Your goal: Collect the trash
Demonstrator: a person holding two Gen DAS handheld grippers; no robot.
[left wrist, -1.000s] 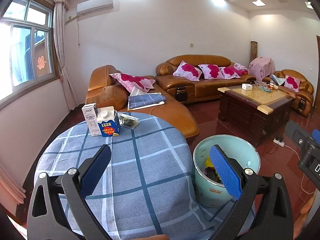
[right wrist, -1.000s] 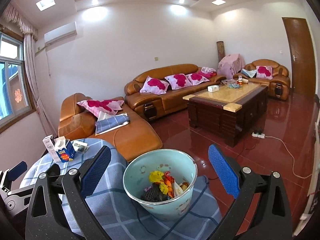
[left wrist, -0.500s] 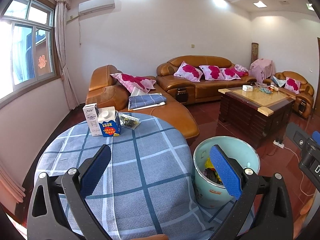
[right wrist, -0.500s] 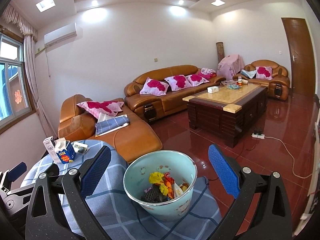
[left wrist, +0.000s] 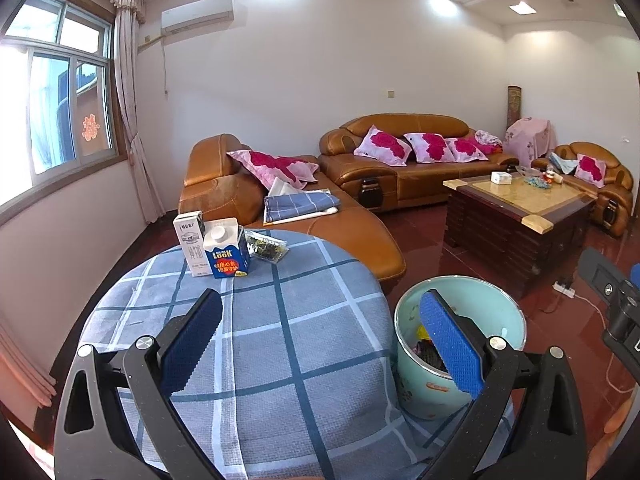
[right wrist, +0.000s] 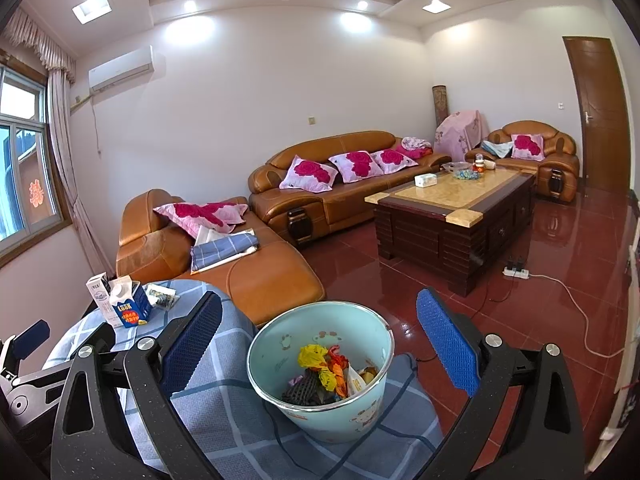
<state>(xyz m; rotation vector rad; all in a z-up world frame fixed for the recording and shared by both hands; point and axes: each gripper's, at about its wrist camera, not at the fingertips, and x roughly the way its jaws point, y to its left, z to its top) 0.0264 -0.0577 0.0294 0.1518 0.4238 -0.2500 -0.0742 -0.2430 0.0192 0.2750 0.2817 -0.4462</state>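
A pale green bucket (right wrist: pixel 320 412) holding crumpled trash stands at the right edge of a round table with a blue checked cloth (left wrist: pixel 280 340); it also shows in the left wrist view (left wrist: pixel 504 312). At the table's far side stand a white carton (left wrist: pixel 192 244), a blue LOOK carton (left wrist: pixel 226 254) and a clear snack wrapper (left wrist: pixel 266 246); the cartons also show in the right wrist view (right wrist: pixel 130 306). My left gripper (left wrist: pixel 320 340) is open and empty above the cloth. My right gripper (right wrist: pixel 320 340) is open and empty, just above the bucket.
Brown leather sofas (left wrist: pixel 400 160) with pink pillows line the far wall. A dark wooden coffee table (right wrist: pixel 452 216) stands on the red tiled floor. A power strip with a white cable (right wrist: pixel 516 272) lies on the floor to the right.
The left gripper has drifted slightly; the cartons sit a little further right in its view. Both grippers stay open and empty.
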